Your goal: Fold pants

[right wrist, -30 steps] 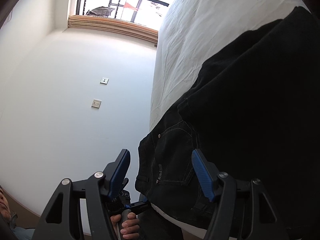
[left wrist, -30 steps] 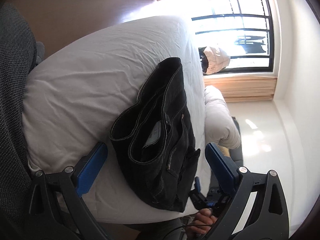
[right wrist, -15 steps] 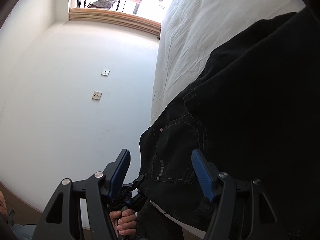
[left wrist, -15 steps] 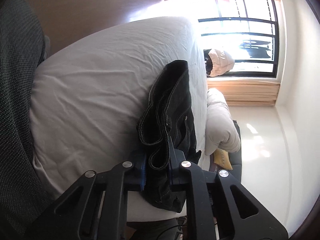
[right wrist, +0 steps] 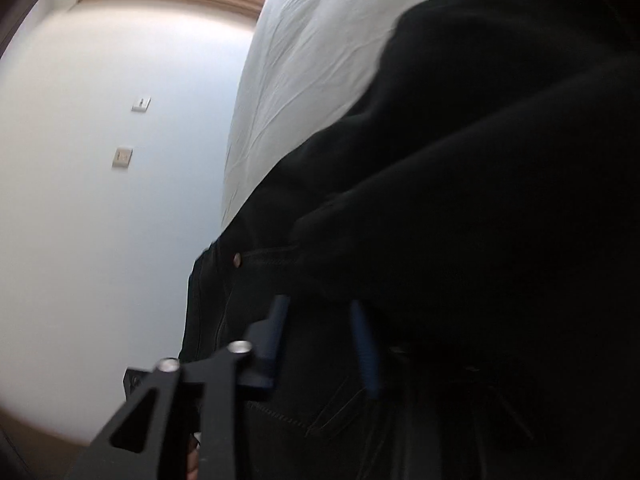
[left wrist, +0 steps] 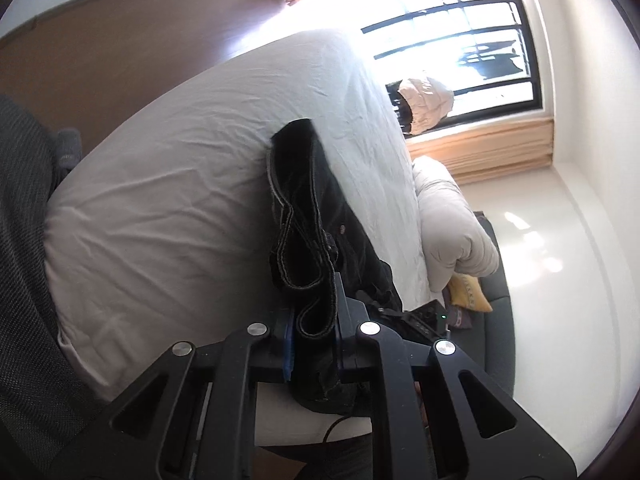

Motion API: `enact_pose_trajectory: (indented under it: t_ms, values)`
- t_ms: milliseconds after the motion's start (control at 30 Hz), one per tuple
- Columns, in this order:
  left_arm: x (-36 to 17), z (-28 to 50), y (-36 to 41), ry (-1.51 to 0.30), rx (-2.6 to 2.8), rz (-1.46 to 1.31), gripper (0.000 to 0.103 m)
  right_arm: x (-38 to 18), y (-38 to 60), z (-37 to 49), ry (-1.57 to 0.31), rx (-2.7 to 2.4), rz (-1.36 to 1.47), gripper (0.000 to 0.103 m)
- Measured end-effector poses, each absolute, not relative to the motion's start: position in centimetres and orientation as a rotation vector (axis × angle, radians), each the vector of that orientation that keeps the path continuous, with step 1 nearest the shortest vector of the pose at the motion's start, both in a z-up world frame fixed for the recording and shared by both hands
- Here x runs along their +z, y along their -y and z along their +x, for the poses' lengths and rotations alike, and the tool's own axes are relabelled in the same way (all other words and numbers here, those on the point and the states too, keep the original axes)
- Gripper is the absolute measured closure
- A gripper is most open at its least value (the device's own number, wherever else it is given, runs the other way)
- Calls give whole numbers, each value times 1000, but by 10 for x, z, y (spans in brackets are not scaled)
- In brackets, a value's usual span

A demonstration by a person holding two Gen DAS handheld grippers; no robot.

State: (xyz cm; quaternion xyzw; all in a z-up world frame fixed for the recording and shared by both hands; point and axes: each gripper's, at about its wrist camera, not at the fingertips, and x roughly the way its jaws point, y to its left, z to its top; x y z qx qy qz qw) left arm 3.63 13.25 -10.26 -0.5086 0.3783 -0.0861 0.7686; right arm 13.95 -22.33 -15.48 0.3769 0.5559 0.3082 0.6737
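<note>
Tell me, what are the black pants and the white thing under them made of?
The black pants look like denim: thick, matte cloth with pale stitched seams and a metal rivet. The white sheet under them looks like thin woven cotton or something similar, soft and matte, because it creases into many fine wrinkles.

The left wrist camera looked forward over its black two-finger left gripper (left wrist: 316, 336), tilted down along the white-sheeted bed (left wrist: 168, 200) toward the barred window (left wrist: 460, 40) far ahead. The right wrist camera sat very close to the black denim pants (right wrist: 460, 200) (blurred there), facing the same bed. Both views shared pants, sheet and window wall.
</note>
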Motion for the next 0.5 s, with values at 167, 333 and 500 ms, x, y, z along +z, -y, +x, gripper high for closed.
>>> enact_pose_trajectory:
  t_ms: [167,333,500]
  values:
    - [-87,49,-117,-812,-211,-1042,91,-167,234,134,-1214,686,912,103]
    - [-74,56,-108,-812,-221,-1013,91,-141,238,124,-1107,749,948,24]
    - [-33,74,-70,-790,-299,-872,91,-109,261,117,-1031,731,912,4]
